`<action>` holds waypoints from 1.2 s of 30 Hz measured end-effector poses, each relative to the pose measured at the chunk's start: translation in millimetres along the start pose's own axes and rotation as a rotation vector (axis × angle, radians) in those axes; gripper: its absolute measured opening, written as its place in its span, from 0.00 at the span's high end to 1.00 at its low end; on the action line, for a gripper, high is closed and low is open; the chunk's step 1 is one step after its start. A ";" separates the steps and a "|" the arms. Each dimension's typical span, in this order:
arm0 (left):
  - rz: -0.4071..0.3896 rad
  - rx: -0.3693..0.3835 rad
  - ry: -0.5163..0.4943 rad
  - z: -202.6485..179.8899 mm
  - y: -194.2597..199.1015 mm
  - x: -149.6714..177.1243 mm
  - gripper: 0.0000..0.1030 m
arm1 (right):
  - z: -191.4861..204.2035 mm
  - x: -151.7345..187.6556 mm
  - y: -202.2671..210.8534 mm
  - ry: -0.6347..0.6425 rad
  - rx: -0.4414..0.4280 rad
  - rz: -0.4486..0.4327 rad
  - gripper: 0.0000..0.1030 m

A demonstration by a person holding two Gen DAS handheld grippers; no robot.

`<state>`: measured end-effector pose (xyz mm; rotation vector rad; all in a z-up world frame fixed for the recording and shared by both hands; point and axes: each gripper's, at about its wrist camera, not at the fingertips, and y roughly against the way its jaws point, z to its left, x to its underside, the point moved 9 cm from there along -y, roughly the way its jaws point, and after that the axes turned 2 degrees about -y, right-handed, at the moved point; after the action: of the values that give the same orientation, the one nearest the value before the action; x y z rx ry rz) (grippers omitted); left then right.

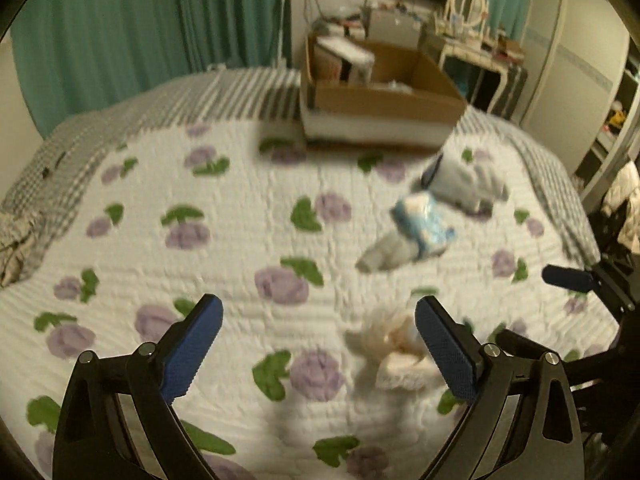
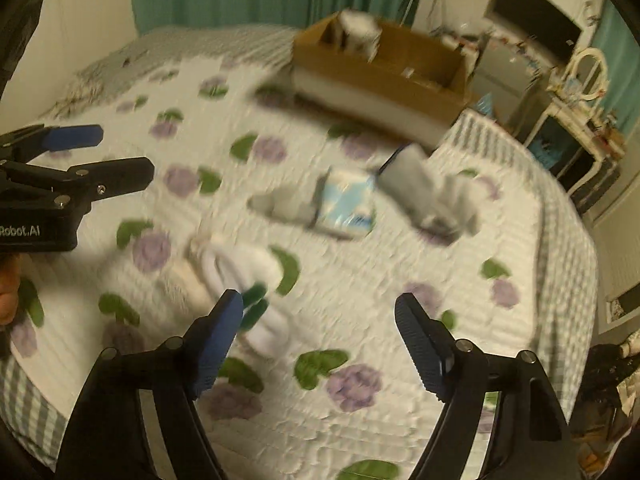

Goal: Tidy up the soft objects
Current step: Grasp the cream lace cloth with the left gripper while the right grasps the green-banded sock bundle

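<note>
Three soft items lie on a floral quilt [image 1: 240,240]. A cream and white bundle [image 1: 394,354] lies just inside the right finger of my open, empty left gripper [image 1: 318,344]. A blue and white sock [image 1: 416,232] and a white sock with a dark cuff [image 1: 464,180] lie farther back. In the right wrist view my right gripper [image 2: 318,344] is open and empty above the quilt [image 2: 360,300]. The white bundle [image 2: 236,276] lies by its left finger, with the blue sock [image 2: 340,204] and grey-white sock [image 2: 432,196] beyond. The left gripper [image 2: 120,156] shows at the left.
An open cardboard box [image 1: 380,84] with a white object inside stands at the bed's far side; it also shows in the right wrist view [image 2: 384,68]. Green curtains [image 1: 140,32] hang behind. A dressing table [image 1: 476,52] stands at the right.
</note>
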<state>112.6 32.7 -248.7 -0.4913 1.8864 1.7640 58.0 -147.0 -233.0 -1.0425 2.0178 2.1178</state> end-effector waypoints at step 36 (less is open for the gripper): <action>0.255 0.173 -0.087 -80.7 -85.4 62.5 0.58 | -47.1 27.9 -45.0 -0.249 -0.061 0.078 0.69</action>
<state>102.3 -50.4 -352.1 -0.1115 2.0901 1.7229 77.6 -193.8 -282.5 -0.6748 1.9169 2.2307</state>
